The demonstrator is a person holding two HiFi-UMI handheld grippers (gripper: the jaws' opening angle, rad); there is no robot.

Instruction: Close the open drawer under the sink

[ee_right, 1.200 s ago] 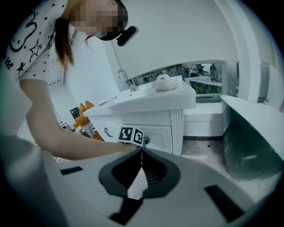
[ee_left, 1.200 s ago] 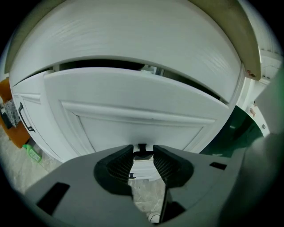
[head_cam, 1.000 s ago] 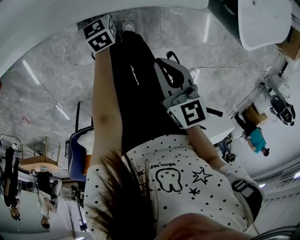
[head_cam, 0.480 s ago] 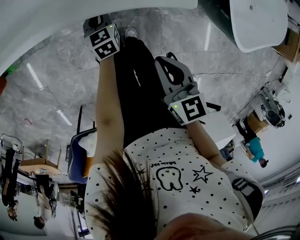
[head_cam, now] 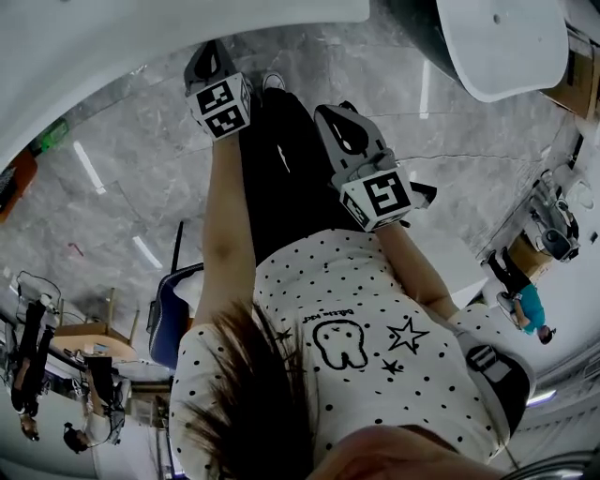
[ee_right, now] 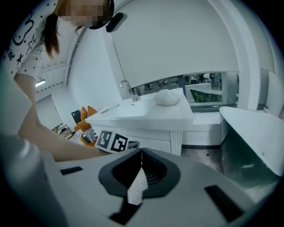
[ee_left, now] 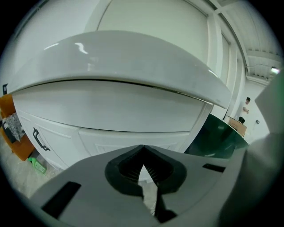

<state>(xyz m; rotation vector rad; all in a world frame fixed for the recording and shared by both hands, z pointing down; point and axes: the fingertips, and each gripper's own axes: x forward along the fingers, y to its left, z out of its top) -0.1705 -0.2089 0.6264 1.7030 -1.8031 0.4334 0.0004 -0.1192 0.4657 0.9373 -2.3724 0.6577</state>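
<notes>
Head view, looking steeply down: a person's dotted white shirt [head_cam: 375,375] fills the lower middle, with dark trousers [head_cam: 281,169] above it over a grey marble floor [head_cam: 112,187]. The left tool [head_cam: 208,58] is held out at upper left of centre, its marker cube facing the camera. The right tool [head_cam: 339,127] sits just right of centre, above its own cube. The curved white edge of a surface [head_cam: 141,28] sweeps across the top left corner.

Left gripper view: the left tool [ee_left: 142,150] shows at bottom centre, jaws clenched tip to tip with nothing between them. Just beyond the tips, in the centre of the frame, is the white panelled drawer [ee_left: 133,137], under the overhanging surface [ee_left: 124,57]. Whether it stands open cannot be told from this angle. A black handle [ee_left: 40,139] is on the cabinet at lower left.

Right gripper view: the right tool [ee_right: 141,155], bottom centre, is likewise clenched and empty. Past it, mid-frame, the surface [ee_right: 177,111] carries a tap [ee_right: 128,90] and a rounded white lump [ee_right: 166,97]. The person's forearm [ee_right: 57,142] reaches in from the left, and the left tool's marker cube [ee_right: 111,141] lies close to the cabinet front.
</notes>
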